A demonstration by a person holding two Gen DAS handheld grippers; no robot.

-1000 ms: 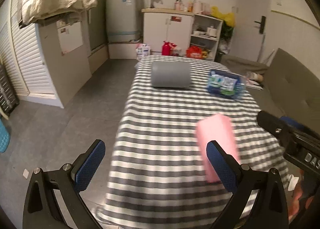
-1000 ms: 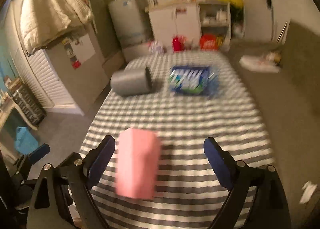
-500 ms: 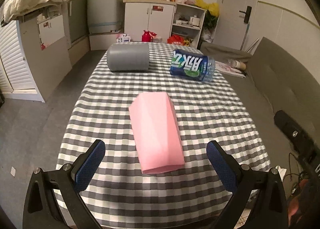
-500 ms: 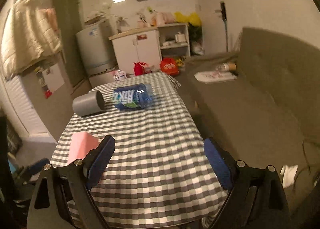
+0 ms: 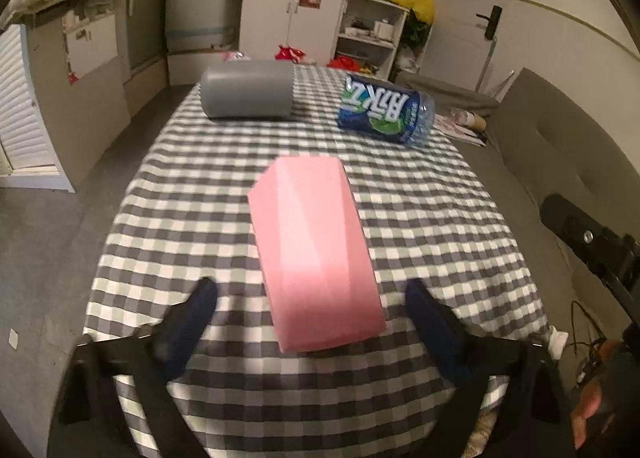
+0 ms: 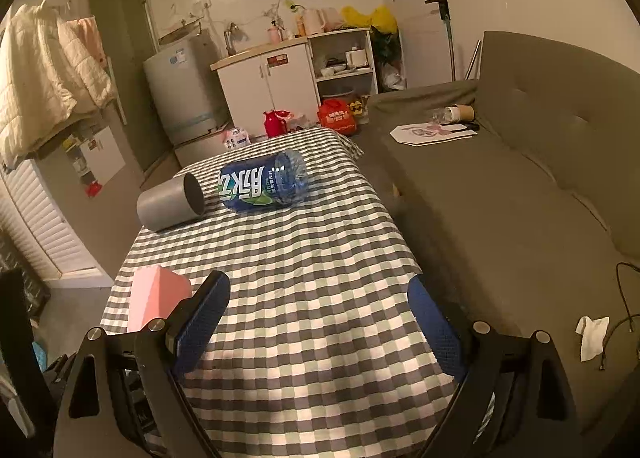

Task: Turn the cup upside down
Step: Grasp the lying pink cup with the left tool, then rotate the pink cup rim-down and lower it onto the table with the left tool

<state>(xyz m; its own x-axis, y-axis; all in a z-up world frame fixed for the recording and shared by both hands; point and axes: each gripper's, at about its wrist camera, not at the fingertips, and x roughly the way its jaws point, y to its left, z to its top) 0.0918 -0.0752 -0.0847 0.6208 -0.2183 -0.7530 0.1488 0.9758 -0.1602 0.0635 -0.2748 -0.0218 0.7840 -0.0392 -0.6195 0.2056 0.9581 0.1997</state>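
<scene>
A grey cup [image 5: 247, 89] lies on its side at the far end of the checked table [image 5: 440, 194]; in the right wrist view [image 6: 170, 206] its open mouth faces right. A pink faceted cup [image 5: 316, 246] lies on its side near the table's front, directly ahead of my open, empty left gripper [image 5: 312, 310]. The pink cup shows at the left in the right wrist view [image 6: 156, 296], beside the left finger. My right gripper [image 6: 320, 314] is open and empty above the table's near right part.
A blue-labelled plastic bottle [image 5: 384, 110] lies on its side at the far right of the table, next to the grey cup. A grey sofa [image 6: 520, 186] runs along the table's right side. Cabinets and a fridge stand behind the table.
The left view has closed in on the pink cup, which now sits larger between the fingers. The right gripper swung right, away from the pink cup, then steadied.
</scene>
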